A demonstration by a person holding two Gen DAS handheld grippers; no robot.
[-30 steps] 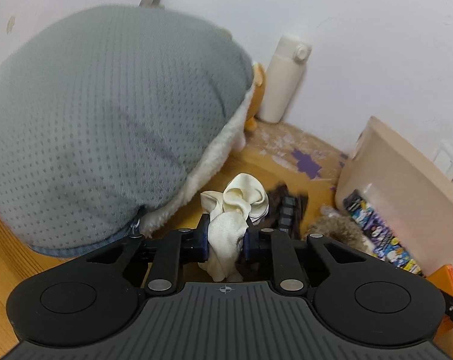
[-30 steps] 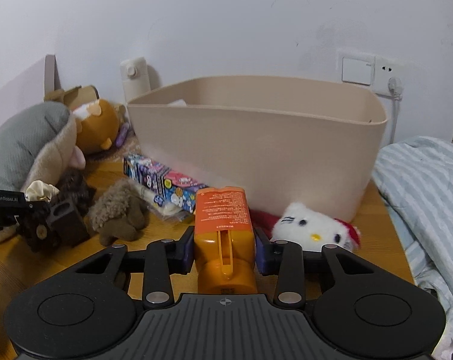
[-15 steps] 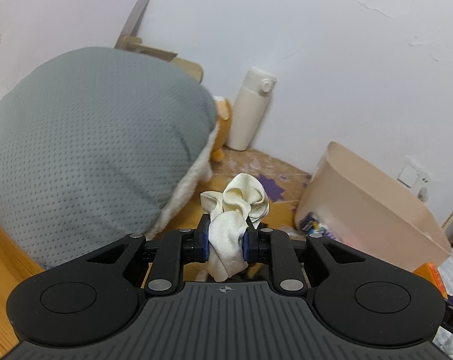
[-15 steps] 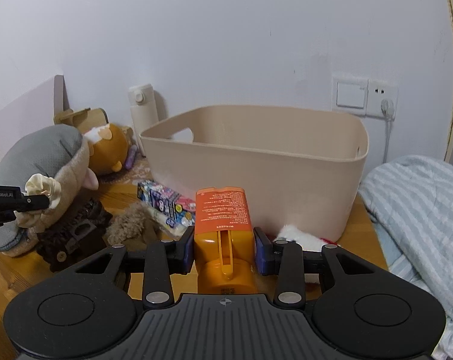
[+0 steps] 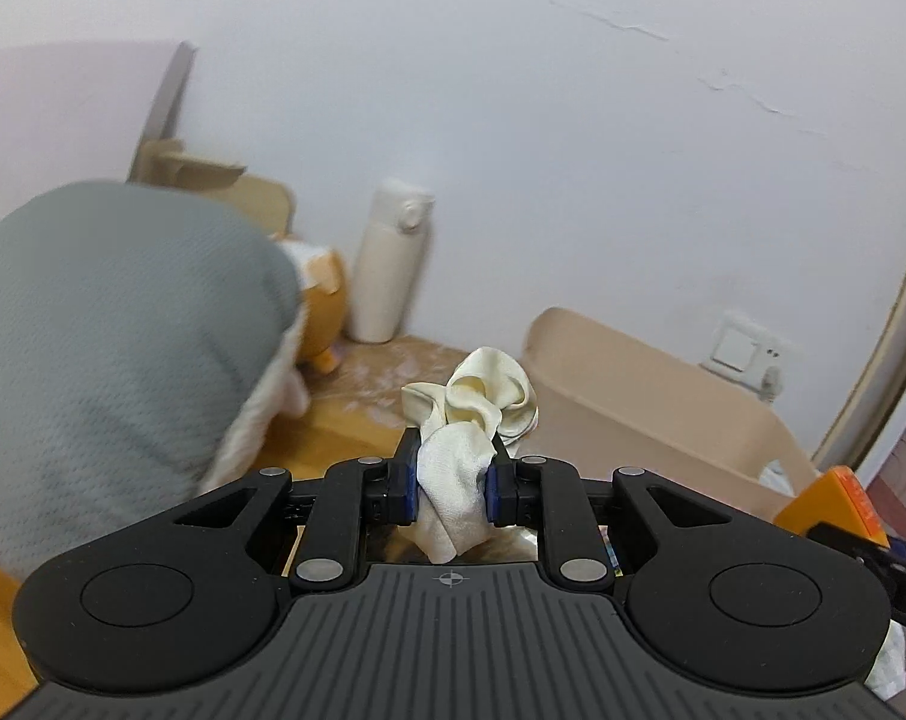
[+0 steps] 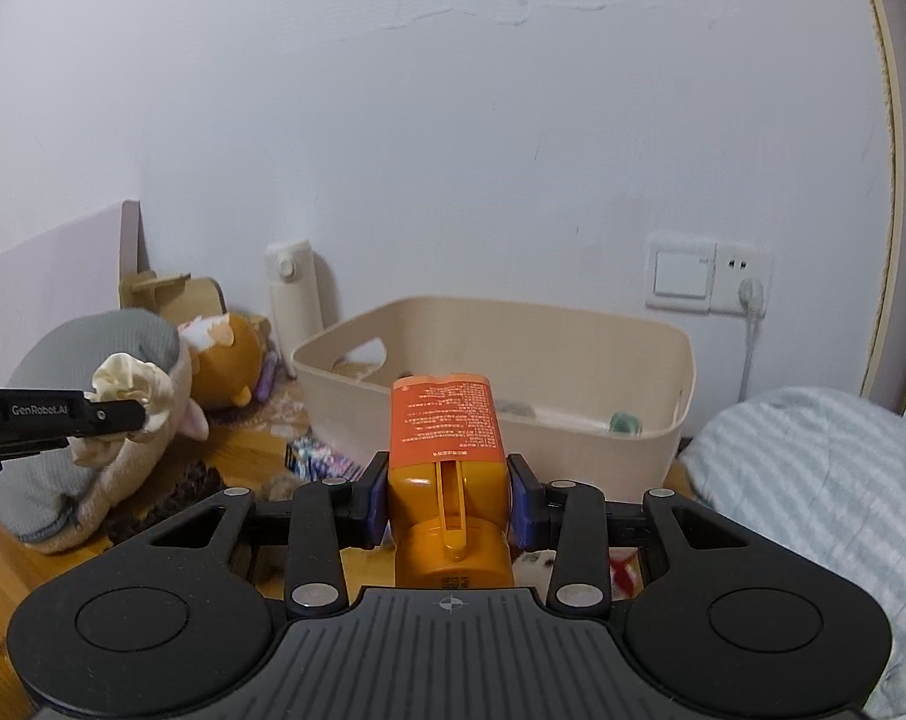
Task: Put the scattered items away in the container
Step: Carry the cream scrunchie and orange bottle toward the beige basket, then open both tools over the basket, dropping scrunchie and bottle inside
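My left gripper [image 5: 452, 480] is shut on a cream satin scrunchie [image 5: 474, 414] and holds it in the air; it also shows in the right wrist view [image 6: 130, 387] at the left, well left of the bin. My right gripper [image 6: 447, 501] is shut on an orange bottle [image 6: 447, 438], raised in front of the beige plastic bin [image 6: 573, 396]. The bin [image 5: 651, 414] lies ahead and right of the left gripper. A few small items lie on the bin's floor.
A big grey and cream plush [image 6: 93, 432] and an orange plush [image 6: 228, 369] sit left. A white flask [image 6: 294, 294] stands by the wall. A colourful packet [image 6: 324, 459] and dark items lie on the wooden floor. Striped bedding [image 6: 813, 480] is at the right.
Both grippers have risen with their loads. The bin's inside has come into the right wrist view. The left gripper has lifted clear of the floor items beside the grey plush.
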